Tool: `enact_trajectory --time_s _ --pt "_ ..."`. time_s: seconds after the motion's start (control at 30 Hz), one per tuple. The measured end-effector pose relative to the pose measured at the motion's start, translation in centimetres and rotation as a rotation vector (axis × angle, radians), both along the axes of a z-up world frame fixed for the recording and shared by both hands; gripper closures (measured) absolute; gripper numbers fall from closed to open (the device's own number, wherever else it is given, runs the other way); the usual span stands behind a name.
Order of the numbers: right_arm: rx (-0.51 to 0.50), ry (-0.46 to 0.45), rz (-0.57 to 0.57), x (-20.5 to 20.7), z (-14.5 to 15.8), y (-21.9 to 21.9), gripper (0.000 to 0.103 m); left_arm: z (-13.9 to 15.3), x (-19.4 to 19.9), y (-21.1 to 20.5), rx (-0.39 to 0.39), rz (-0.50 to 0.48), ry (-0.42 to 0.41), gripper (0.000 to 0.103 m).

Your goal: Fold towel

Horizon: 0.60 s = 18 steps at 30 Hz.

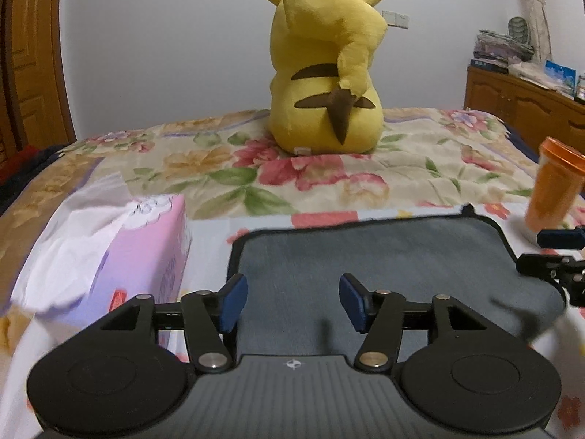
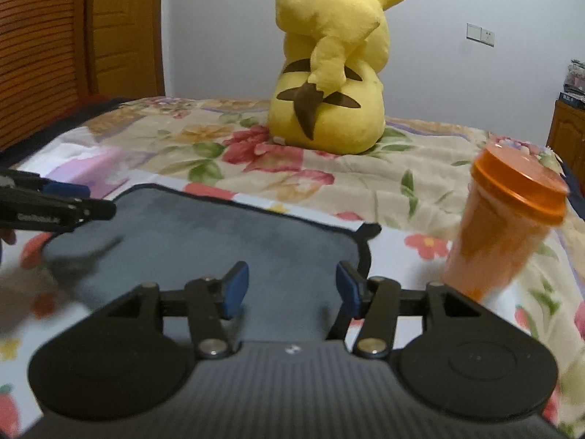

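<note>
A grey towel (image 1: 369, 256) with a dark hem lies flat on the floral bedspread; it also shows in the right wrist view (image 2: 219, 237). My left gripper (image 1: 292, 301) hovers open and empty over the towel's near left part. My right gripper (image 2: 290, 289) hovers open and empty over the towel's near right part, close to its right hem. The right gripper shows at the right edge of the left wrist view (image 1: 559, 252). The left gripper shows at the left edge of the right wrist view (image 2: 65, 201).
A pink tissue box (image 1: 146, 252) stands left of the towel. An orange lidded cup (image 2: 508, 223) stands right of it, also in the left wrist view (image 1: 552, 186). A yellow Pikachu plush (image 1: 325, 69) sits farther back on the bed (image 1: 420, 175). Wooden cabinets (image 1: 526, 102) stand at the right.
</note>
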State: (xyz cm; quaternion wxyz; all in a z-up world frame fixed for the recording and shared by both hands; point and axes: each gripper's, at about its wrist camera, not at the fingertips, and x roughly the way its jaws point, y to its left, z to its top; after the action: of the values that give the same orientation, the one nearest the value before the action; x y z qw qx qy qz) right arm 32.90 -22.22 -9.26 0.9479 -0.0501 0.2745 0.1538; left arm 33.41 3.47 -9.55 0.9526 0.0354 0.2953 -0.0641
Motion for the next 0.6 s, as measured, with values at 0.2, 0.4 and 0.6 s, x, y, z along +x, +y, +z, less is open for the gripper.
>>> enact_trajectory --time_s 0.2,0.4,0.6 --pt "0.061 0.021 -0.029 -2.5 1.2 -0.9 0.048 0.1 -2.5 -0.5 0.011 -0.007 0.024 0.037" --pt "0.055 0.015 -0.048 -4.3 1.7 -1.3 0.045 0.9 -4.7 -1.3 0.007 -0.015 0.026 0.031" --pt "0.041 0.0 -0.065 -5.6 2.3 -1.4 0.02 2.2 -6.8 -2.3 0.02 -0.036 0.015 0.025"
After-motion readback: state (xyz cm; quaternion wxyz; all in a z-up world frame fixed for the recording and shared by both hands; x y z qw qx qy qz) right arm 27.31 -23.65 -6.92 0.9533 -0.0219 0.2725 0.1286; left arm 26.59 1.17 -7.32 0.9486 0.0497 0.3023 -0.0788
